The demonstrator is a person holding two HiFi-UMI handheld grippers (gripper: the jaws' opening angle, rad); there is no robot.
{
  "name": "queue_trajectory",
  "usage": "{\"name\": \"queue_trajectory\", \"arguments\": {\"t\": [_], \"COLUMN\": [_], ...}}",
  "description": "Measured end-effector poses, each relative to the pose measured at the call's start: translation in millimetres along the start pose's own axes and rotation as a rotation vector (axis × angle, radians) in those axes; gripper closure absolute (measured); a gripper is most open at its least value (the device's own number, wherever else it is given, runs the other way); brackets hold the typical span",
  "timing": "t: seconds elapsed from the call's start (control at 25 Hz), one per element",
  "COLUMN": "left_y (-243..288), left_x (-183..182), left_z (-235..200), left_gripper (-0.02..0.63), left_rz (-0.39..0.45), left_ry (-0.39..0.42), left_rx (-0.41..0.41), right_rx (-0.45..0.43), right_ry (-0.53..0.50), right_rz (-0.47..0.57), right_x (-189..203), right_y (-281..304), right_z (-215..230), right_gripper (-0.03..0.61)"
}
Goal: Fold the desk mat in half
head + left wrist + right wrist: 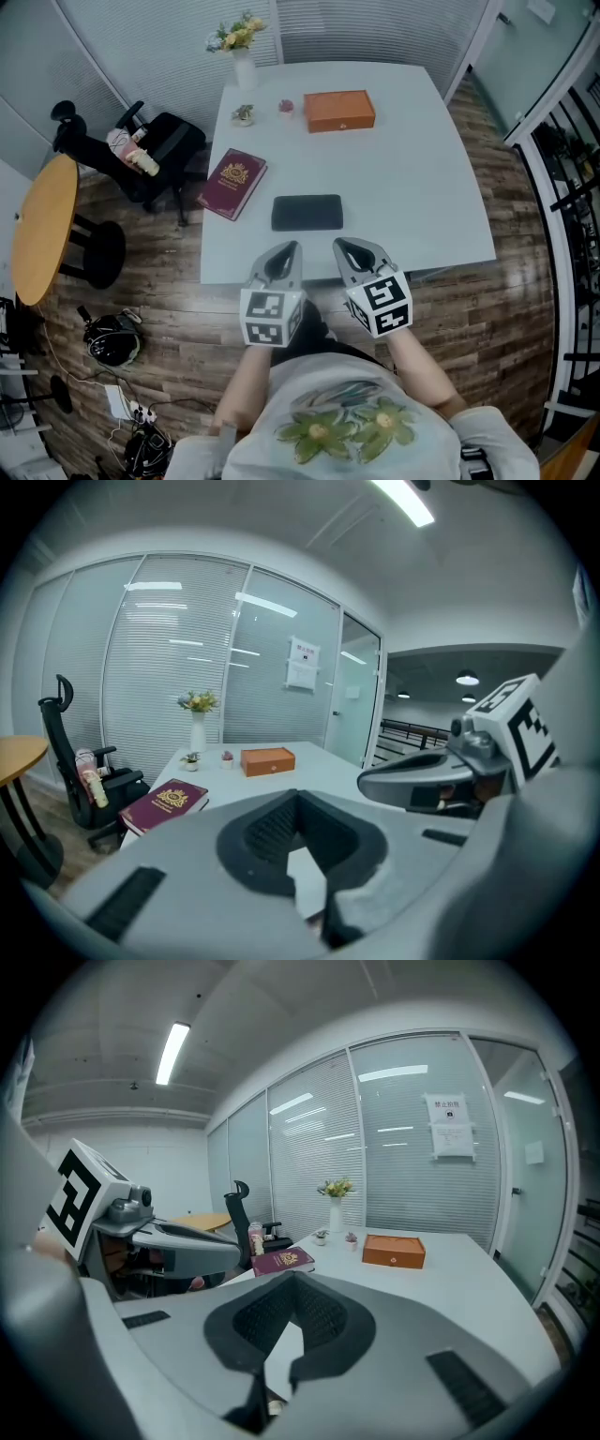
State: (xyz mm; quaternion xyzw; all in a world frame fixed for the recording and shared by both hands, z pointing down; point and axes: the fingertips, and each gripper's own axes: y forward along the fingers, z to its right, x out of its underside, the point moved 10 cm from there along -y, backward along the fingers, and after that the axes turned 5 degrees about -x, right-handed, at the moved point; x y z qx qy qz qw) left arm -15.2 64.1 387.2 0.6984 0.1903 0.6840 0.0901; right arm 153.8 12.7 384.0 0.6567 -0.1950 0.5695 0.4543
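The left tool (289,251) has its jaws pressed together with nothing between them. The right tool (343,247) is the same, closed and empty (each tool's own view shows only bare desk through the small gap behind the tips). The two are held side by side over the near edge of the white desk (412,187), tips pointing away from the person and slightly down.

Just beyond their tips, and apart from both, the desk mat (307,213) lies flat on the desk as a small dark rectangle, its long side parallel to the near edge. To its left, a maroon book (232,182) with a gold crest sits at an angle by the desk's left edge. Farther back stands an orange box (338,111), with two tiny pot plants (244,114) to its left and a white vase (243,67) of flowers at the far corner. A black chair (150,150) and a round wooden table (42,230) stand on the wood floor left of the desk.
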Motion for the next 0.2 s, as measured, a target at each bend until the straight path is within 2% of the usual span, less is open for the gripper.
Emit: {"name": "queue_trajectory", "arguments": {"t": [0.2], "left_y": [-6.5], "left_x": [7.7], "left_z": [2.7], "left_gripper": [0.611], "left_rz": [0.001], "left_ry": [0.002], "left_rx": [0.003], "right_rx": [-0.004], "right_ry": [0.007], "right_rz": [0.002], "right_x": [2.4], "right_y": [-9.8], "right_z": [-4.5], "right_gripper": [0.563]}}
